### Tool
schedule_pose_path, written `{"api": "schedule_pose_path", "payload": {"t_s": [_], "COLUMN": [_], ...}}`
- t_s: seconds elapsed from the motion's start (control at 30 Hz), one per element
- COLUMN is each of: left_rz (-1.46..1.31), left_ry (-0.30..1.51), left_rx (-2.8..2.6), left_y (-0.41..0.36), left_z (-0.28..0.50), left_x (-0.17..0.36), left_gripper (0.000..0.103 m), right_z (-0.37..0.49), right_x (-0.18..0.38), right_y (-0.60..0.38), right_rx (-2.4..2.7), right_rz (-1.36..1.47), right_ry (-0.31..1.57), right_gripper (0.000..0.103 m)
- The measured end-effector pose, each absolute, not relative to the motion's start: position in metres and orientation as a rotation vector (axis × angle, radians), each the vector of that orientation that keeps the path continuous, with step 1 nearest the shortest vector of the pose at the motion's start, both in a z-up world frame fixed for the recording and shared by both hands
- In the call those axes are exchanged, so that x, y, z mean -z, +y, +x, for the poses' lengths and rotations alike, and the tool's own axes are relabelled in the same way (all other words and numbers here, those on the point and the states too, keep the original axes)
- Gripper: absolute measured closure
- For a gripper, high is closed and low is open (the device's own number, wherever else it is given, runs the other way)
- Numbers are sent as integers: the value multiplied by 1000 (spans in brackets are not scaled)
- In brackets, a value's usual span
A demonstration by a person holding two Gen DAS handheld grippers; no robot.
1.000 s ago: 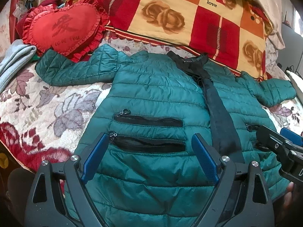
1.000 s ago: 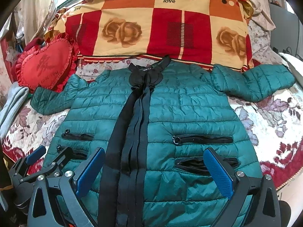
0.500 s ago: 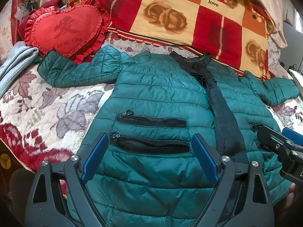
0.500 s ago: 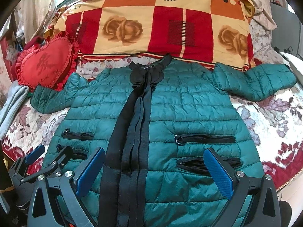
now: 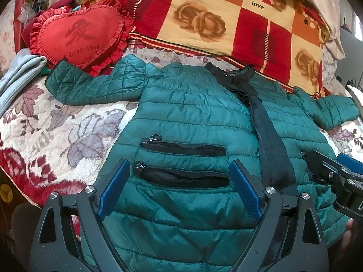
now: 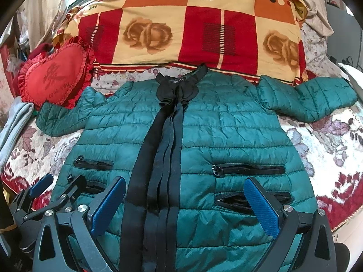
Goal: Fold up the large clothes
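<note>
A green quilted puffer jacket lies flat and front up on the bed, sleeves spread to both sides, with a black placket down its middle and black zip pockets. It also shows in the right wrist view. My left gripper is open and empty above the jacket's lower left part, over the pockets. My right gripper is open and empty above the hem near the placket. The right gripper also shows at the right edge of the left wrist view; the left gripper shows at the lower left of the right wrist view.
A red heart-shaped cushion lies at the back left, touching the jacket's left sleeve. A red and yellow checked quilt lies along the back. Folded grey cloth sits at the left edge. The floral blanket covers the bed.
Both grippers have drifted slightly; the jacket sits a little lower in both views. Both stay open and empty. The jacket has not moved.
</note>
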State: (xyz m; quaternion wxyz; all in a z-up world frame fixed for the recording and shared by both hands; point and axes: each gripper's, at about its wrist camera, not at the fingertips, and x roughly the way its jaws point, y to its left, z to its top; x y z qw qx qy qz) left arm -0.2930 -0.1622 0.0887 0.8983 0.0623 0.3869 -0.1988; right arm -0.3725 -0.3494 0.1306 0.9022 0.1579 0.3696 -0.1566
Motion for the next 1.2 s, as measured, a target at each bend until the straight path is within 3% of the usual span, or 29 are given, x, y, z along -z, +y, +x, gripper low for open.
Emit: {"api": "schedule_pose_path", "payload": {"t_s": [1.2], "left_rz": [114], "left_ry": [805], "left_rx": [320], "left_y": [-141], "left_z": [-237], "left_x": [-95], "left_gripper": [14], "right_z": [-320], "right_x": [-130], "right_y": [-344], "right_rx": [284], "right_rz": [364], "right_ry": [790], "right_gripper": [0]}}
